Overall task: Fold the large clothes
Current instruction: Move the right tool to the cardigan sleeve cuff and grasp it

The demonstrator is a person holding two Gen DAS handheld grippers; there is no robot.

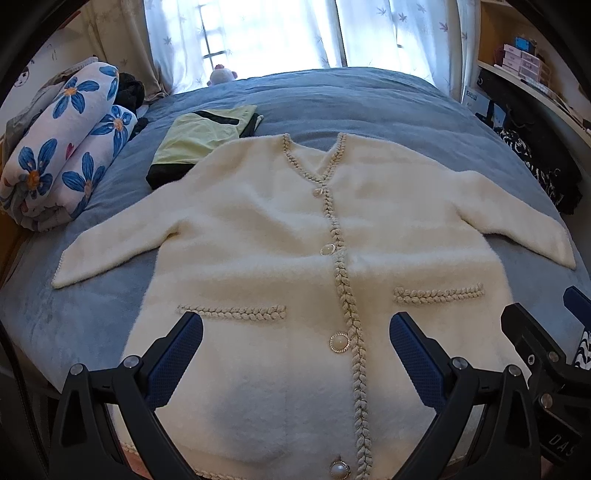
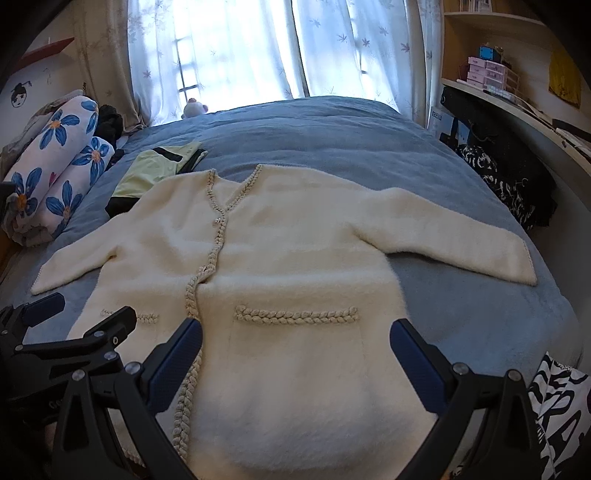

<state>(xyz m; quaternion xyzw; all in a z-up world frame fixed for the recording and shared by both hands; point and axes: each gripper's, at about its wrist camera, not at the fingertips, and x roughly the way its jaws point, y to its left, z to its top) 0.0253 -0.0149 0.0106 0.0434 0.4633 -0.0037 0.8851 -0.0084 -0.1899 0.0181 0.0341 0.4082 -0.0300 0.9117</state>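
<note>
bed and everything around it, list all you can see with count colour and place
cardigan: one, cream with braided trim, spread flat and buttoned on the bed, sleeves out
bed cover: one, blue, under everything
folded garment: one, pale green and black, beyond the cardigan's shoulder, partly under it
rolled quilt: one, white with blue flowers, bed's left edge
plush toy: one, white and pink, far edge by the window
curtains: white, sheer, behind the bed
boxes: several, pink, on the right shelf
left gripper: black, blue pads, open above the hem
right gripper: same, open above the right pocket
</note>
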